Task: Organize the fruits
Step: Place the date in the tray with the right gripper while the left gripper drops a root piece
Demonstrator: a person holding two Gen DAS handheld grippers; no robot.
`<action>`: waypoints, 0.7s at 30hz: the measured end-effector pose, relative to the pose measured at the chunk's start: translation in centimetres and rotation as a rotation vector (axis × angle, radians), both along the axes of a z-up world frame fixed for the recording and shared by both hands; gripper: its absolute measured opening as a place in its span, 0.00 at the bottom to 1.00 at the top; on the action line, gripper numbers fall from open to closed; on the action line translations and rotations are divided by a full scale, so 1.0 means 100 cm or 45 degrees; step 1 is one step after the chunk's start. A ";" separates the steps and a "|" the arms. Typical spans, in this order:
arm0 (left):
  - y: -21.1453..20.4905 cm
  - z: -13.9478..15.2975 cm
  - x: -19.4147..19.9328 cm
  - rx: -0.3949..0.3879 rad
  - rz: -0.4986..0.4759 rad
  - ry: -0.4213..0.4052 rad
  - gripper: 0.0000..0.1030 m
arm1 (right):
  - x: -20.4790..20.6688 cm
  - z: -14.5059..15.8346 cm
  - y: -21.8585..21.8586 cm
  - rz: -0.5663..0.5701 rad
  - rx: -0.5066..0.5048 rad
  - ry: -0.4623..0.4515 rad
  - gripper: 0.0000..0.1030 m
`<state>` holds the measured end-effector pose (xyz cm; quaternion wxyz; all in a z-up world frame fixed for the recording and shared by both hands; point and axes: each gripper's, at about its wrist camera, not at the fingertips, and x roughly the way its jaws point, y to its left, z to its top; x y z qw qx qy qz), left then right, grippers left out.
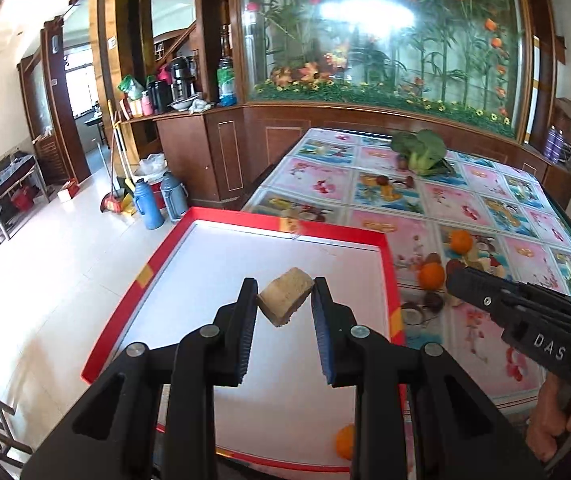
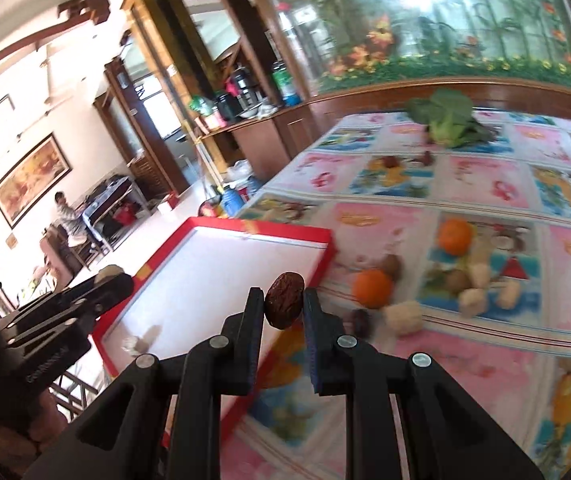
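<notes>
The red-rimmed white cardboard tray (image 1: 385, 264) fills the lower centre. Above it the left gripper (image 1: 284, 300), jaws pinching a pale, fibrous chunk (image 1: 284, 300) at its flat sides; likely light, crumbly. The right gripper (image 2: 284, 306) pinches a wrinkled brown date (image 2: 284, 306), probably soft and slippery.

1. Left gripper (image 1: 284, 300) was matte black plastic, with two flat fingers (image 1: 245, 320) faced in ribbed blue pads.
2. Round silver screw heads sat at its linkage pivots.
3. Right gripper (image 2: 284, 300) had the same black build, blue pads and silver screws.
4. White "DAS" lettering marked its body.
5. Bare skin showed on right hand (image 1: 557, 428).
</notes>
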<state>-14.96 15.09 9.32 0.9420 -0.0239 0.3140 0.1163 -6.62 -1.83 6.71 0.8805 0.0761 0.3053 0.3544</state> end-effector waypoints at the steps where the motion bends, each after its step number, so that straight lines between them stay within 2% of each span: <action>1: 0.007 -0.002 -0.001 -0.008 0.009 0.002 0.29 | -0.002 0.001 0.009 0.018 -0.012 -0.007 0.17; 10: 0.035 -0.014 -0.007 -0.049 0.048 0.012 0.29 | -0.019 -0.013 0.065 0.124 -0.136 -0.032 0.17; 21: 0.051 -0.035 -0.005 -0.058 0.093 0.091 0.29 | -0.015 -0.044 0.086 0.147 -0.242 0.095 0.17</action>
